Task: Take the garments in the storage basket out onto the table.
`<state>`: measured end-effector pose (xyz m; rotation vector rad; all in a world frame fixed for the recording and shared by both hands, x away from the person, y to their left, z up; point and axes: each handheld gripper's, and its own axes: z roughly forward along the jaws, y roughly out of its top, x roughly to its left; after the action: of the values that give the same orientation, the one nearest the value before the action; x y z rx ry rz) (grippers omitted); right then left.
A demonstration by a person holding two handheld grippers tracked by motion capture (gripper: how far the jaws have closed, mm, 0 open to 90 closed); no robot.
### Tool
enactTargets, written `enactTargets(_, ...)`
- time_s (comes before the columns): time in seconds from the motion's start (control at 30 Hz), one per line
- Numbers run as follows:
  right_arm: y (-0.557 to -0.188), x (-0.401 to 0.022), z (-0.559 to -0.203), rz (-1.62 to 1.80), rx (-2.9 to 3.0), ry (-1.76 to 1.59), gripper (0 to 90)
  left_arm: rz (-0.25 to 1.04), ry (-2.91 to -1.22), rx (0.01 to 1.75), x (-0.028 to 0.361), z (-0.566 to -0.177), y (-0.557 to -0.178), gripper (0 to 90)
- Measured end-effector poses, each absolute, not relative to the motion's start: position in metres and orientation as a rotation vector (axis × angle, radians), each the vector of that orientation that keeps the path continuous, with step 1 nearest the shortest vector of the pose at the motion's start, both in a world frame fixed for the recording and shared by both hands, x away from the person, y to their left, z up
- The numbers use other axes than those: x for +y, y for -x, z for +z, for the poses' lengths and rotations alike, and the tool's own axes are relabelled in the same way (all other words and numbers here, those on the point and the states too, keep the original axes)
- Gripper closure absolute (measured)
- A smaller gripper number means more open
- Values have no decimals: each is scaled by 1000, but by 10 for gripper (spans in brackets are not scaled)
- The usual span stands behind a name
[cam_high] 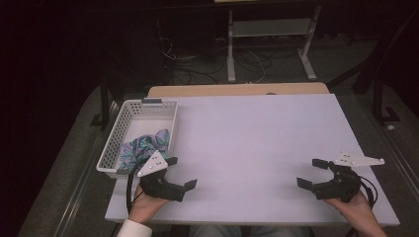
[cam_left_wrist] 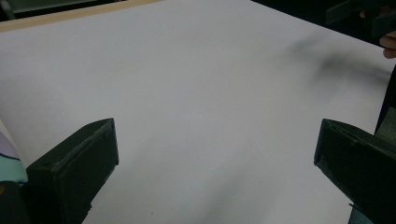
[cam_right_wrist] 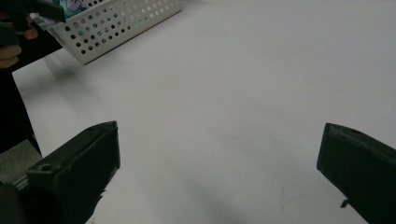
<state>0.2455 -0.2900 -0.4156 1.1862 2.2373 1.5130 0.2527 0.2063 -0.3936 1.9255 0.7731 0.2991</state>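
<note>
While in basket (cam_high: pixel 114 129), cloth (cam_high: pixel 143 147) crumpled, floral.

Left gripper (cam_left_wrist: pixel 215 163) jaws wide apart, over bare white table (cam_left_wrist: pixel 196 84)

Dim room behind a pale, lit table

A white rectangular tabletop (cam_high: pixel 257 133) with a light wooden strip (cam_high: pixel 237 90) along its far edge stands on a grey floor (cam_high: pixel 341 59). Beyond it, loose black and white cables (cam_high: pixel 207 61) lie tangled on the floor around a white metal frame stand (cam_high: pixel 269 37) with two splayed feet. The surroundings to the left and far back fall into near darkness.
</note>
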Motion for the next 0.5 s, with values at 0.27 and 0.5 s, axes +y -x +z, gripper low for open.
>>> enactTargets(0.27, -245, -287, -415, 1512, 2249, -1182, 0, 295, -1923, 766, 206, -393, -252, 0)
enactTargets(0.5, -246, -284, -416, 1508, 2265, -1169, 0, 295, -1921, 757, 205, -391, -251, 0)
